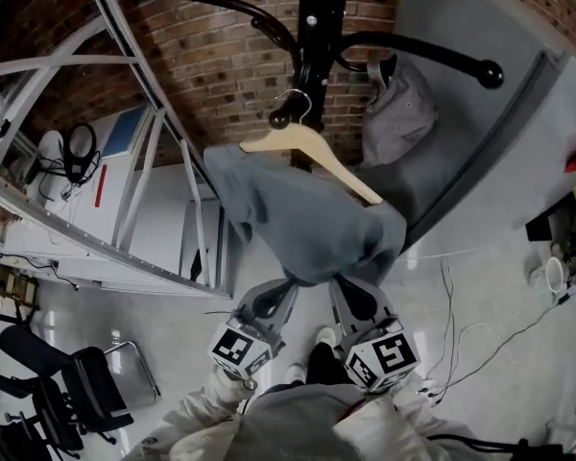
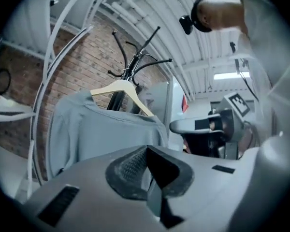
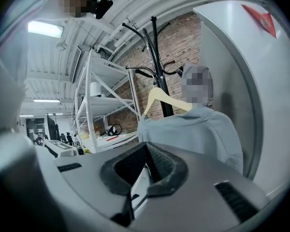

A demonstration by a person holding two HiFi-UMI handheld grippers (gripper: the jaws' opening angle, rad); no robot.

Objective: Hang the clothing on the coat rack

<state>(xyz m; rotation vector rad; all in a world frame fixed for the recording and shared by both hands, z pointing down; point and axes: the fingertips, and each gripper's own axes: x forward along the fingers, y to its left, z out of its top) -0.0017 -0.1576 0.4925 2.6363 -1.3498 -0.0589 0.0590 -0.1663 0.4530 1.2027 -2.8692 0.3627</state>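
Our left gripper (image 1: 272,299) and right gripper (image 1: 353,298), fingers closed on nothing, sit near the grey sweatshirt (image 1: 307,221), which hangs by its wooden hanger (image 1: 314,148) on the coat rack (image 1: 323,27); we should retreat without snagging its hem.

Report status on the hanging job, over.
Left gripper shut, empty. Right gripper shut, empty. Grey garment on wooden hanger, hooked on coat rack. Nothing in the way.

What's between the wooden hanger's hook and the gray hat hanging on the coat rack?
The coat rack's black pole stands between the hanger hook and the gray hat, as the head view shows.
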